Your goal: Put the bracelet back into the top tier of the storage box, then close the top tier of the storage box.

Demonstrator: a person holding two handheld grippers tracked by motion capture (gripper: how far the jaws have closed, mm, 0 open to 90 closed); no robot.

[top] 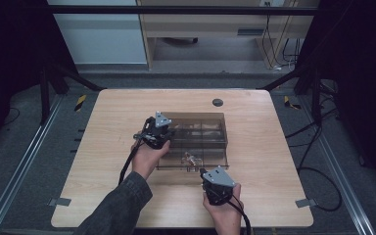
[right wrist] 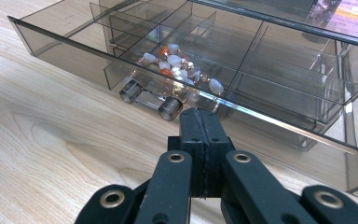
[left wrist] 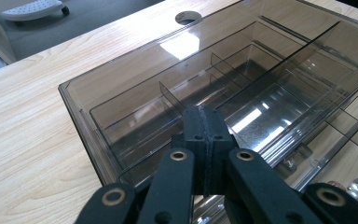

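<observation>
A smoked clear organiser box sits in the middle of the wooden table, with its drawer pulled out toward me. In one front compartment of the drawer lies a bracelet of white, orange and pink beads. The drawer's clear handle faces my right gripper, which is shut, empty and just short of it above the tabletop. My left gripper is shut with nothing in it, at the box's left end over its top edge.
A round cable hole lies behind the box. Bare wood stretches on both sides of the box and along the front edge. Cables trail from both grippers toward me.
</observation>
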